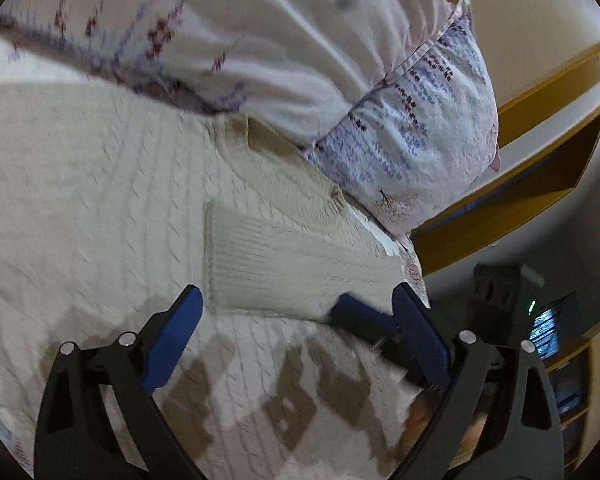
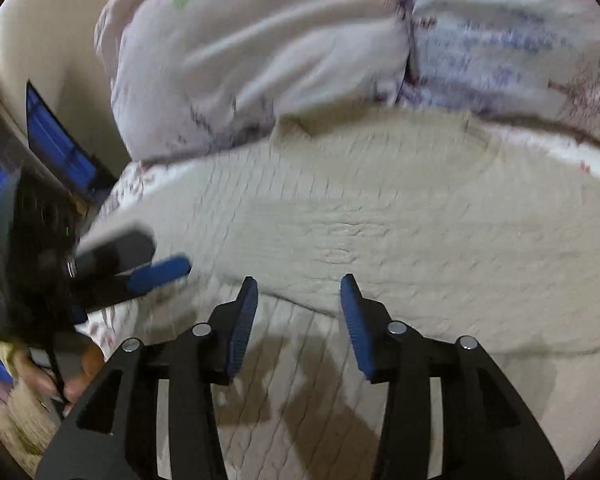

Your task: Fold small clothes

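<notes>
On the bed [image 1: 4,380]: cream cable-knit sweater [image 1: 100,184] lying flat below pillow [image 1: 284,40] | left hand-held gripper [image 1: 296,336] wide open, empty | right hand-held gripper [image 2: 299,324] partly open, empty.

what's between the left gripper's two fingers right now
Only the cream knit sweater lying flat beneath the open left gripper; nothing is pinched. The left wrist view shows this.

This is a bedroom in a home. A bed [image 1: 412,276] with flower-print sheets carries plump pillows [image 1: 420,136] in a matching lavender pattern. Beside it, cream walls hold wooden-edged recessed shelves [image 1: 548,160], and a lit screen [image 1: 546,334], possibly a television, glows lower down, though blur makes that uncertain.
</notes>
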The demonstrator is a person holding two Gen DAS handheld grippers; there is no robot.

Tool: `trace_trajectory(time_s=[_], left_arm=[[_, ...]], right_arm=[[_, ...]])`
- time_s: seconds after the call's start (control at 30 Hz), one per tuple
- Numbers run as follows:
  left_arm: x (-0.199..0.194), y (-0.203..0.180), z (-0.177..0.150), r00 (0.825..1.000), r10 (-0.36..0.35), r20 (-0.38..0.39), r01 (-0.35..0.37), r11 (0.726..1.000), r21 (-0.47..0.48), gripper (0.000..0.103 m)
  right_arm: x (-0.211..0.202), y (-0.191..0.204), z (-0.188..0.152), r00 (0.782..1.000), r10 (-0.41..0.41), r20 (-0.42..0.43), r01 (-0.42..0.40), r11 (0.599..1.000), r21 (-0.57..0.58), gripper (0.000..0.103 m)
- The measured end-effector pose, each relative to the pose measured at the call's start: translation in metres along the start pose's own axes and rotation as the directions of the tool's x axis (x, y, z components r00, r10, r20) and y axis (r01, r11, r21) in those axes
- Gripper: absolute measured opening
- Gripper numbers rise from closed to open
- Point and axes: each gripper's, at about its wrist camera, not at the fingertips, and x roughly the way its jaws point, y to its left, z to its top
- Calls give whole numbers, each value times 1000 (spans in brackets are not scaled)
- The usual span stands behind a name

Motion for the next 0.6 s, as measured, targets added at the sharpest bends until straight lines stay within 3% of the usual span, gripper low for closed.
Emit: trace_trajectory(time_s=[0.1, 0.17, 0.37, 0.47, 0.6], left_arm=[[11, 1, -3, 999, 2, -37, -3, 1000, -30, 87], [18, 3, -3, 998, 4, -63, -8, 998, -68, 83], [31, 12, -3, 996, 50, -73, -60, 987, -146, 62], [39, 15, 0, 995, 50, -82, -63, 983, -171, 41], [57, 17, 4, 992, 75, -104, -90, 985, -150, 9]], right_arm=[[-14, -25, -11, 999, 38, 23, -41, 992, 121, 55], [-31, -51, -18, 997, 54, 50, -64, 973, 221, 56], [-77, -144, -50, 990, -4, 139, -75, 829, 554, 56], [-91, -184, -66, 977, -36, 211, -119, 728, 675, 52], [-103, -202, -70, 958, -132, 256, -94, 698, 710, 51]])
